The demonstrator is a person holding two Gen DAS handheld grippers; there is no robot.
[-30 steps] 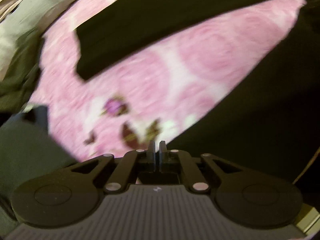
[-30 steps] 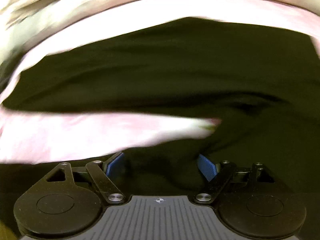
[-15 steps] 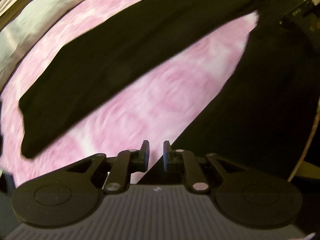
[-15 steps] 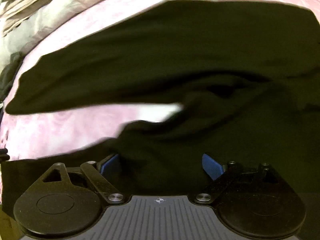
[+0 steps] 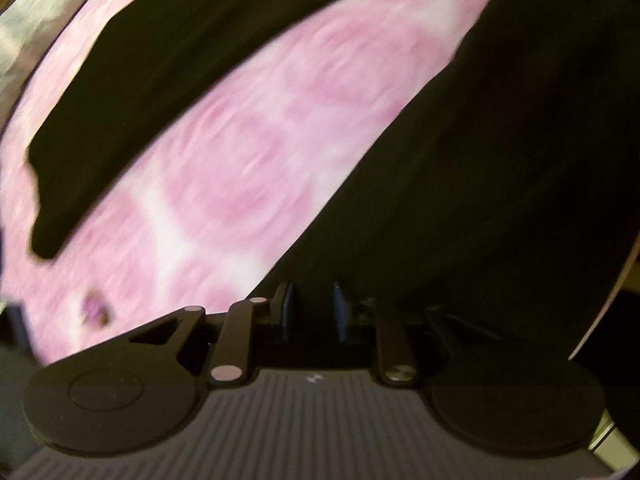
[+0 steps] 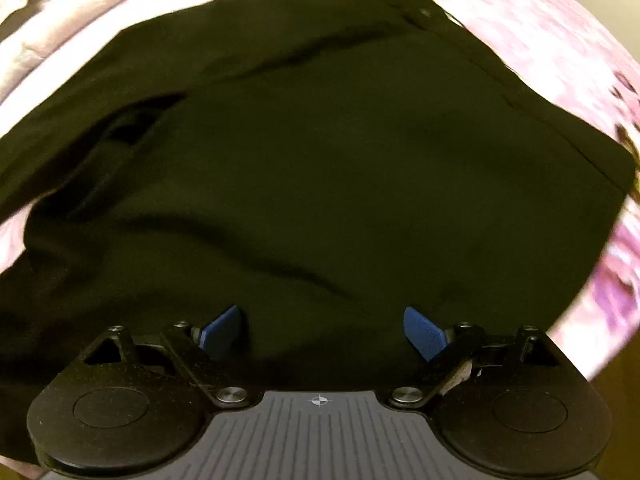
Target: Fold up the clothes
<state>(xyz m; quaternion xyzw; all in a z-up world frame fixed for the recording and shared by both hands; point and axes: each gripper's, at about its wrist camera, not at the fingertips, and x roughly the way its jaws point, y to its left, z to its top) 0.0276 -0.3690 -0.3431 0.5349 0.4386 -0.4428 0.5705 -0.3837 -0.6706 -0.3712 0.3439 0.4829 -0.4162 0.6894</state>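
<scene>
Motion blurs the pink cover (image 5: 248, 168); frame edges cut off the black garment (image 6: 320, 160).

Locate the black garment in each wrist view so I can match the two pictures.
Left wrist: black garment fills the right side, with a separate band running across the upper left.
Right wrist: it fills the centre of the picture.
Shared landmark: pink patterned sheet beneath it.

Pink floral bedspread (image 5: 256, 184); pale rumpled bedding (image 6: 48, 28) behind; dim light.

Garment (image 6: 320, 160) lies spread on the bedspread (image 5: 248, 168), ahead of both grippers
</scene>
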